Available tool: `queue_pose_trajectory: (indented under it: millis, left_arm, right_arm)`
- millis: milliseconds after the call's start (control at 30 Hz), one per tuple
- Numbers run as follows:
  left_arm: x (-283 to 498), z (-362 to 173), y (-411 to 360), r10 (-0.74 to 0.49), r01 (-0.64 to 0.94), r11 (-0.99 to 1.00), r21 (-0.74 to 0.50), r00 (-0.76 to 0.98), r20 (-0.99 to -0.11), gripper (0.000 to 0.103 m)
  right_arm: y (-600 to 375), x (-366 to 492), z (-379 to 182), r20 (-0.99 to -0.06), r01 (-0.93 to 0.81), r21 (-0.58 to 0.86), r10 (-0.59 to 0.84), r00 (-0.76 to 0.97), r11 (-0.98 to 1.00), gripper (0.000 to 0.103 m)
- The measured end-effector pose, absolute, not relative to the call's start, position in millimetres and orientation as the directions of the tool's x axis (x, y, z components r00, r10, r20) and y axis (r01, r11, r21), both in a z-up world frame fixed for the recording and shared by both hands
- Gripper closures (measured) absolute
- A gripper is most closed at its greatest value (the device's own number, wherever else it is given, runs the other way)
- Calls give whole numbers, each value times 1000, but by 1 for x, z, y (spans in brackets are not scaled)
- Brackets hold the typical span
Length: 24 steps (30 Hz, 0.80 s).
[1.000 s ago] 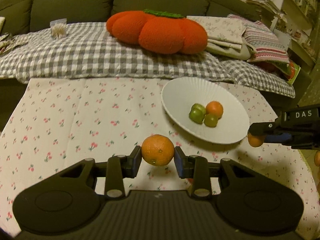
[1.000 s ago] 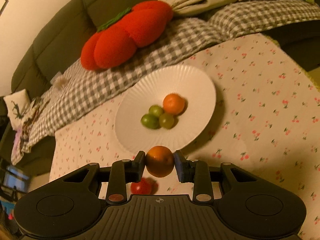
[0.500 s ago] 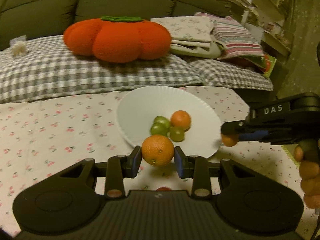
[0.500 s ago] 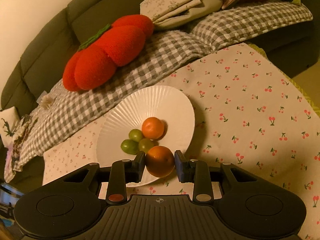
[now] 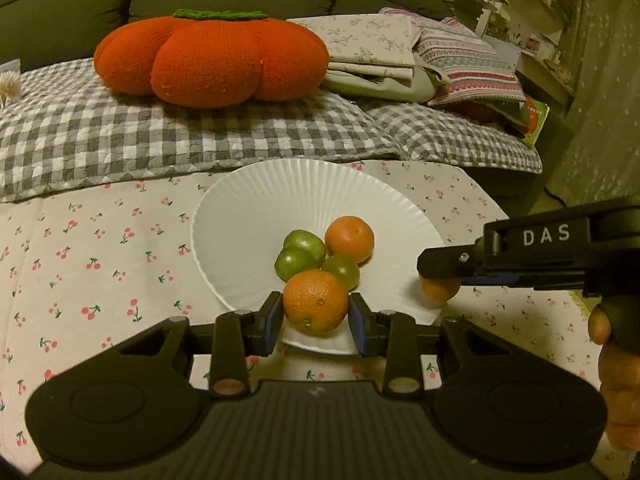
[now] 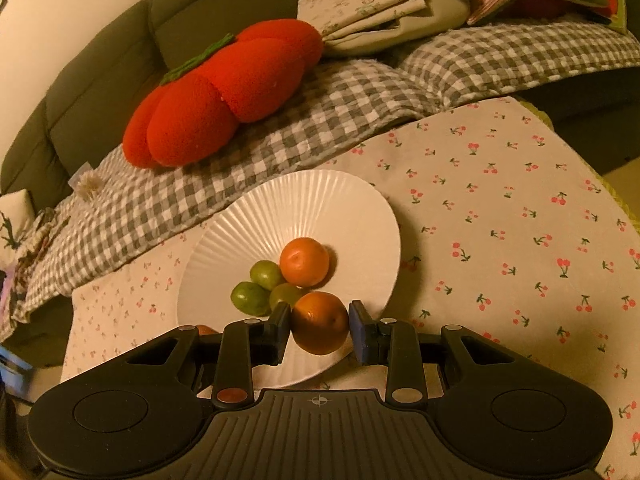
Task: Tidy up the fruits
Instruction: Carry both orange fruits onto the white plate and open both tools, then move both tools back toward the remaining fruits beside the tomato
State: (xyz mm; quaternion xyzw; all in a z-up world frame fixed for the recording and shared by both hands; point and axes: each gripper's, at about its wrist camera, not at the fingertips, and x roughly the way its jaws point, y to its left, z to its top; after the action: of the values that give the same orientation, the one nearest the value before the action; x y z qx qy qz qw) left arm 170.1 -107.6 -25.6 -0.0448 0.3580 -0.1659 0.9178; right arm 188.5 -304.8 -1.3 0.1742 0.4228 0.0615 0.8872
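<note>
A white ribbed plate (image 5: 256, 208) (image 6: 316, 204) sits on the cherry-print cloth and holds one orange (image 5: 349, 239) (image 6: 304, 262) and three green fruits (image 5: 300, 258) (image 6: 250, 298). My left gripper (image 5: 315, 314) is shut on an orange (image 5: 315, 300), held over the plate's near rim. My right gripper (image 6: 319, 322) is shut on another orange (image 6: 319, 322), over the plate's near right rim. In the left wrist view the right gripper (image 5: 440, 276) enters from the right with its orange (image 5: 439, 290).
A small red fruit (image 6: 204, 329) peeks out behind the right gripper's left finger. A checked blanket (image 5: 120, 136) with an orange pumpkin cushion (image 5: 212, 60) and folded linens (image 5: 372, 52) lies behind the plate. The cloth's edge drops off at the right.
Both grippers have moved in toward the plate with their oranges; each orange now hangs over the plate's near rim. Grips are unchanged.
</note>
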Motion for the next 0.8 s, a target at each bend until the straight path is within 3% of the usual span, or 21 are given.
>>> queue_pose_trajectory:
  millis: [167,333,533,667,800]
  left_arm:
    - [174,-29,-110,-348,277,937,-214,677,-649,69]
    - [172,-26,-110,-358,282,933,-223,684,-635,52]
    - [170,-20,-104,-363,267,932,-246,689,-628,52]
    - [168,-15,-93,-360,235,932,-276,693,-624,52]
    - [166,-8,-80,-335,192,939,-286,702,-629,52]
  right_arm:
    - [-303,194,-8,-741,48,352,246,625,935,71]
    - [-301,196,-10,-746,54,352,246,618,934,71]
    - [-302,197,-9,-750,71,352,236,618,933,71]
    - [-305,196,-5,-740,86,362,230,632,928,54]
    - [-308,194,1,-732,90,381,241,637,920,53]
